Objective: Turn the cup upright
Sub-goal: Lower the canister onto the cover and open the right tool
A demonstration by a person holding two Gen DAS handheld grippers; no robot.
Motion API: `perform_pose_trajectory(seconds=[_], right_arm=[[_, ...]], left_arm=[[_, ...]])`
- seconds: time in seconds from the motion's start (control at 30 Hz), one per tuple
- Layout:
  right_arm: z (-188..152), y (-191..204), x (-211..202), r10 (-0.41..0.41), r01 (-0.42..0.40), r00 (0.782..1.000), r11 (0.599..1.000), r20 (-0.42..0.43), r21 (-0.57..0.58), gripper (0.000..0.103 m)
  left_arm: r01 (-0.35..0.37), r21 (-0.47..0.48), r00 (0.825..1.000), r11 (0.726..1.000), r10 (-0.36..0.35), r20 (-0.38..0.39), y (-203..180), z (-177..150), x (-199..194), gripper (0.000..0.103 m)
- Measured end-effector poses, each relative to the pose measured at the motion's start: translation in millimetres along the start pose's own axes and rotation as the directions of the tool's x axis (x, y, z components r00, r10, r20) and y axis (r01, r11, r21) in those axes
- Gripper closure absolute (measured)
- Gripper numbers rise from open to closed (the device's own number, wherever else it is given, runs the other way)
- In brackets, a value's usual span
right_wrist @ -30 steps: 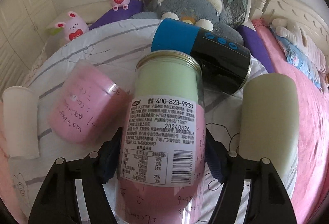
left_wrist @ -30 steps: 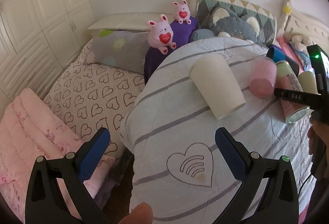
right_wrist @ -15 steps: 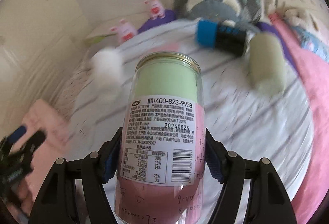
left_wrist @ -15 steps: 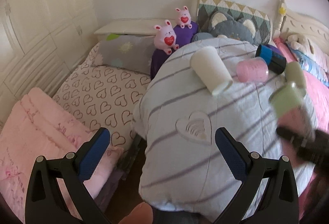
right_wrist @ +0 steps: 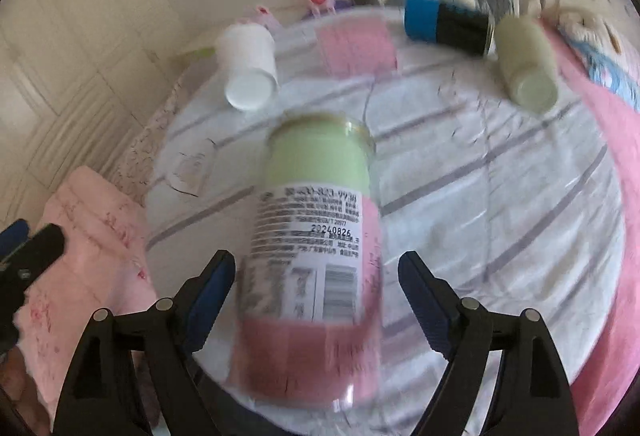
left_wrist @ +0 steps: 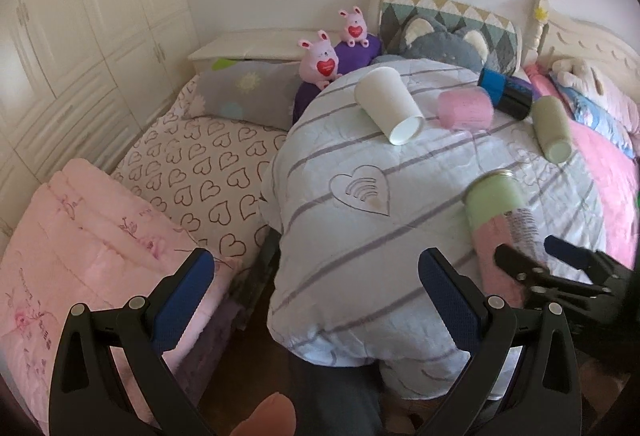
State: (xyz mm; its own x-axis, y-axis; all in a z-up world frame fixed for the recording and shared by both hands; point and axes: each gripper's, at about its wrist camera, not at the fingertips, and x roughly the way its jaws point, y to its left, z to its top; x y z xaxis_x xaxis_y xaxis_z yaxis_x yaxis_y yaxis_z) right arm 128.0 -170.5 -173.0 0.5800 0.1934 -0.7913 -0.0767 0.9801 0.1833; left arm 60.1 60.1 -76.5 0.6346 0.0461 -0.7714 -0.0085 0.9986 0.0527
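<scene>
A clear jar-like cup (right_wrist: 316, 236) with green and pink inside and a white label stands between the fingers of my right gripper (right_wrist: 316, 284), blurred. The jaws are spread wide, with gaps on both sides of the cup. It also shows in the left wrist view (left_wrist: 498, 211), standing tilted on the striped quilt (left_wrist: 360, 236) near the front right, with the right gripper (left_wrist: 528, 260) at its base. My left gripper (left_wrist: 316, 288) is open and empty, back over the quilt's front edge.
On the quilt lie a white paper cup (left_wrist: 390, 111), a pink cup (left_wrist: 464, 111), a blue-and-black can (left_wrist: 506, 91) and a pale green cup (left_wrist: 552, 129), all on their sides. Plush toys (left_wrist: 320, 59) and pillows sit behind. A pink blanket (left_wrist: 80, 236) lies at left.
The right gripper carried the labelled cup toward the quilt's front right and has opened off it. The left gripper pulled back and up, away from the cups.
</scene>
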Motion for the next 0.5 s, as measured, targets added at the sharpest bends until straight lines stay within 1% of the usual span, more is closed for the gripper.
perform_pose_trajectory(seconds=[0.07,0.1,0.17,0.2,0.27,0.33,0.43,0.5], right_arm=[[-0.5,-1.9,-18.0,0.016,-0.016,0.999,1.000,0.039,0.006,0.017],[-10.4,-8.6,-35.5,0.022,-0.022,0.998,1.000,0.062,0.006,0.017],[-15.5,-12.7,-60.5,0.026,-0.027,0.993,1.000,0.112,0.005,0.017],[-26.1,-20.9,-75.2,0.025,-0.027,0.991,1.000,0.129,0.007,0.017],[-38.8,-31.2,-102.2,0.009,-0.012,0.984,1.000,0.176,0.015,0.017],[-50.5,-39.2,-127.6,-0.015,0.008,0.975,0.999,0.223,0.033,0.017],[-64.0,-53.5,-147.5,-0.032,0.020,0.967,0.998,0.254,0.052,0.017],[-70.4,-62.2,-150.2,-0.044,0.025,0.965,0.997,0.258,0.075,0.017]], left_arm=[[0.005,0.009,1.000,1.000,-0.005,0.012,-4.7,-2.6,-8.5,0.000],[0.007,0.012,1.000,1.000,-0.007,0.017,-6.8,-3.6,-12.0,0.000],[0.019,0.014,1.000,1.000,-0.019,0.023,-12.1,-6.9,-20.2,0.000],[0.023,0.011,0.999,1.000,-0.023,0.024,-13.9,-8.1,-23.0,0.000],[0.030,0.004,0.999,1.000,-0.031,0.029,-20.0,-12.9,-31.1,0.000],[0.053,0.008,0.998,0.999,-0.054,0.034,-28.6,-18.5,-39.3,0.000],[0.074,0.006,0.996,0.997,-0.074,0.048,-41.8,-26.9,-49.9,0.000],[0.128,-0.022,0.991,0.991,-0.127,0.050,-48.3,-32.6,-55.4,0.000]])
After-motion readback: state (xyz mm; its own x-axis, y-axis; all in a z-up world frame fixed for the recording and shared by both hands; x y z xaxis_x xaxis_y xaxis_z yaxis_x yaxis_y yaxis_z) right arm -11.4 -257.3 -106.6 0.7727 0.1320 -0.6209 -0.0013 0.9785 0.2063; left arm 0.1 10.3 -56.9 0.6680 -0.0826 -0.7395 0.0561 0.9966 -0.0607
